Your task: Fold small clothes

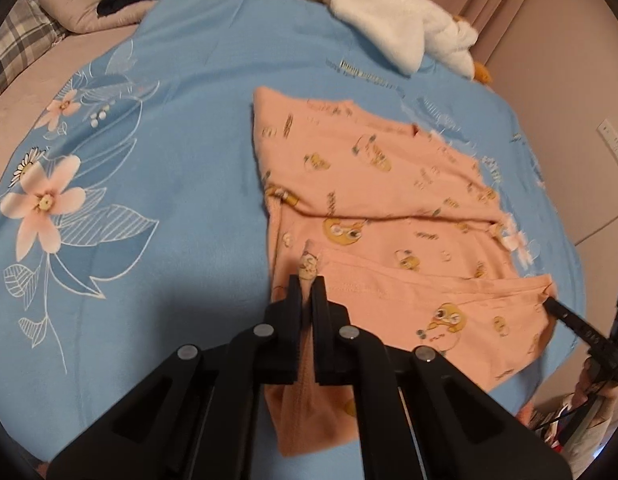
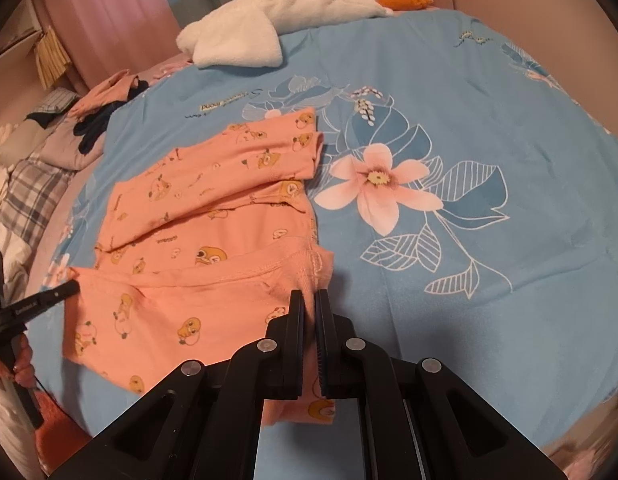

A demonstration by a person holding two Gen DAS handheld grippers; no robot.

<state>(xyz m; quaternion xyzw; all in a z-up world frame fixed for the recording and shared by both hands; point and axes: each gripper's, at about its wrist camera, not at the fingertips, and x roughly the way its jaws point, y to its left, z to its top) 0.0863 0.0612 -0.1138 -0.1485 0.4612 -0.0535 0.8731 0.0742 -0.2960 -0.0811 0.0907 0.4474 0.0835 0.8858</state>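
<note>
With your left gripper (image 1: 307, 280) and right gripper (image 2: 309, 296) each clenched on a near corner of the pink garment (image 1: 373, 184), next carry that hem evenly away across it.

A small peach-pink cotton garment printed with yellow cartoon chicks (image 1: 389, 208) lay partly folded on the blue floral bedsheet (image 1: 181, 152). Its sleeves were folded across the body, making layered flaps with straight creases. The stitched hem end nearest the cameras was lifted off the sheet at its two corners, with loose fabric hanging below, while the far end rested flat.
</note>
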